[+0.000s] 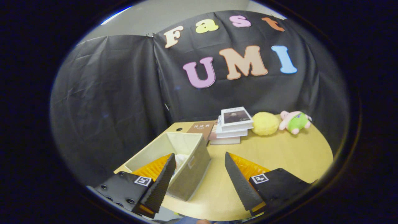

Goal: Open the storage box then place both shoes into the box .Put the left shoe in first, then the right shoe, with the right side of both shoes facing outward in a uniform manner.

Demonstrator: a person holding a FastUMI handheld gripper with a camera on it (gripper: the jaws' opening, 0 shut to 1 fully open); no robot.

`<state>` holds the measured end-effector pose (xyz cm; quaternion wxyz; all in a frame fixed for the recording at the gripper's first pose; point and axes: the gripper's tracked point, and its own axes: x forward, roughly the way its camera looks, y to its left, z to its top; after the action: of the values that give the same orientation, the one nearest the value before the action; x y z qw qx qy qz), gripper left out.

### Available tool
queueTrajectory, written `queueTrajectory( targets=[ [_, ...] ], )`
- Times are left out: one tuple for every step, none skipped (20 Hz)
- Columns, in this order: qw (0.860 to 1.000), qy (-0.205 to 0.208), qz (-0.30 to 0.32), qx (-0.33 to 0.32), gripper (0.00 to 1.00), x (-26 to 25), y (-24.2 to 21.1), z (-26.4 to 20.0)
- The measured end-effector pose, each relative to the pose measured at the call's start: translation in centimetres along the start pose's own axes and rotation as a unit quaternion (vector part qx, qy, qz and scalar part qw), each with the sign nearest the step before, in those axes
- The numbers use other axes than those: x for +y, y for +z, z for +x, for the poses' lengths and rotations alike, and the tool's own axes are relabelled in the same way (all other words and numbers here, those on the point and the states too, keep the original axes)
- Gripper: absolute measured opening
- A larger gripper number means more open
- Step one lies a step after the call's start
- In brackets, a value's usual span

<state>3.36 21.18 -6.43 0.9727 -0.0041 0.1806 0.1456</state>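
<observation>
An open beige fabric storage box (pixel 183 155) stands on the wooden table (pixel 279 155), near its left edge. Something white (pixel 181 160), perhaps part of a shoe, lies inside it behind my left finger; I cannot tell more. My gripper (pixel 199 163) hangs above the table with its fingers wide apart and nothing between them. The left finger (pixel 161 183) overlaps the box's near right corner, while the right finger (pixel 241 183) is over bare table to the right of the box.
Beyond the box a stack of books (pixel 231 126) lies at the back of the table, with a brown book (pixel 202 128) beside it. A yellow fuzzy ball (pixel 265 123) and a pink and green plush toy (pixel 294 121) sit further right.
</observation>
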Motion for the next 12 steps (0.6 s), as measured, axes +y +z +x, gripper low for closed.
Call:
queueTrajectory(
  targets=[
    [1.0, -0.01, -0.013, -0.021, 1.0, -0.8, 0.4, -0.4],
    [0.999, -0.017, -0.026, -0.044, 1.0, -1.5, 1.2, -1.0],
    [0.997, -0.031, -0.036, -0.064, 1.0, -2.4, 1.7, -1.5],
    [0.995, -0.044, -0.045, -0.082, 1.0, -3.5, 2.3, -1.9],
    [0.992, -0.059, -0.049, -0.097, 1.0, -4.3, 2.5, -2.4],
    [0.99, -0.076, -0.05, -0.107, 1.0, -5.4, 2.6, -2.8],
    [0.989, -0.085, -0.051, -0.113, 1.0, -5.9, 2.6, -3.2],
    [0.987, -0.096, -0.051, -0.117, 0.99, -6.5, 2.5, -3.5],
    [0.986, -0.102, -0.053, -0.12, 0.99, -7.1, 2.4, -3.7],
    [0.985, -0.105, -0.056, -0.122, 0.99, -7.5, 2.3, -4.0],
    [0.985, -0.105, -0.056, -0.121, 0.99, -7.7, 2.1, -4.2],
    [0.987, -0.1, -0.05, -0.118, 0.99, -7.7, 1.7, -4.4]
  ],
)
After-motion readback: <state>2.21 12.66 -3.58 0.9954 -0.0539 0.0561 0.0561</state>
